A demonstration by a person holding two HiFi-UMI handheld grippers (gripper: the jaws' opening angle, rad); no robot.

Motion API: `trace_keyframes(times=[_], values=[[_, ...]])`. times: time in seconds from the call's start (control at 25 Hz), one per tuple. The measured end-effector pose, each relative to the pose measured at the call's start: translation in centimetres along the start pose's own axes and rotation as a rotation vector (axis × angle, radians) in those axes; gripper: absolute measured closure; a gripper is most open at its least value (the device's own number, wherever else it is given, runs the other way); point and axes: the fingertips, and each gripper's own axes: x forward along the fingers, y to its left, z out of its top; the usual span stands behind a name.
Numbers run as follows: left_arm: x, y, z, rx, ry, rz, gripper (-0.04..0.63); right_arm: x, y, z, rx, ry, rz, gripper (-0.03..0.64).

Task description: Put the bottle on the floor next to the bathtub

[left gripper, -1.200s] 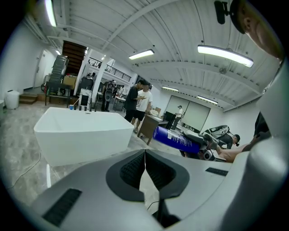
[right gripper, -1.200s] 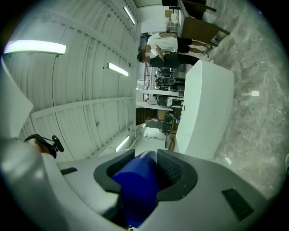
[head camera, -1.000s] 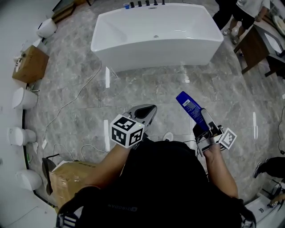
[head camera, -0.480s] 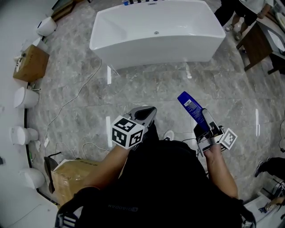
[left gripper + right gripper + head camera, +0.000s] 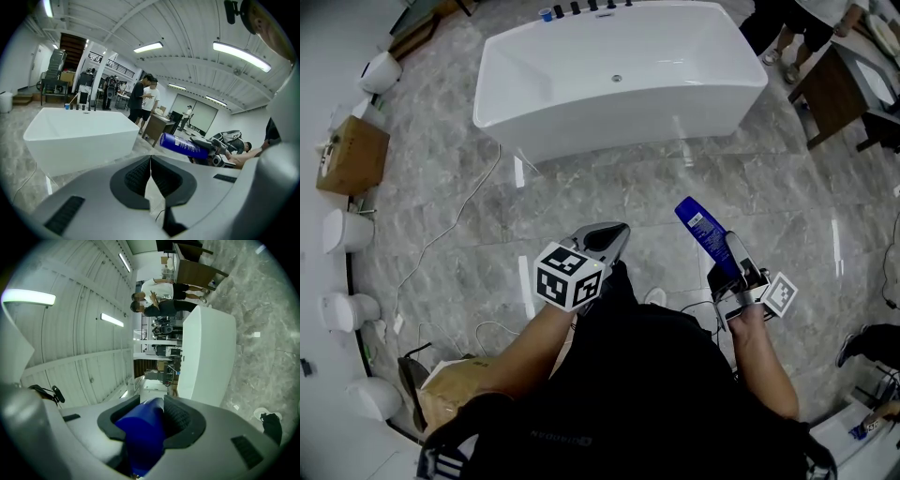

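My right gripper [image 5: 733, 265] is squeezed tight on the blue bottle [image 5: 701, 230]. The bottle pokes out past the jaws, tilted, up in the air above the gray floor [image 5: 609, 192]. My left gripper [image 5: 612, 236] is closed, with its jaws pressed together. It hangs near my right one, on its left side. Ahead of both is the big white bathtub [image 5: 628, 111], well apart from the bottle. A brown box [image 5: 352, 155] sits on the floor far to the left. People [image 5: 787, 28] stand by a brown desk [image 5: 830, 94] at the far right.
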Motion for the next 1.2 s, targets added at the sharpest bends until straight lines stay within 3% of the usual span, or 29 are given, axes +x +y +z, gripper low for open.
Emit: trace_keyframes(times=[0.28, 0.72, 1.2], values=[[2.3, 6.2, 2.2, -0.004, 0.036, -0.007, 0.578, 5.7, -2.4, 1.3, 0.018, -0.017, -0.073, 0.449], [4.0, 15.8, 8.8, 0.017, 0.001, -0.060, 0.578, 16.8, -1.7, 1.9, -0.036, -0.028, -0.106, 0.449], [4.1, 23.5, 10.5, 0.042, 0.019, -0.069, 0.578, 23.2, -4.4, 2.0, -0.083, -0.014, -0.199, 0.449]])
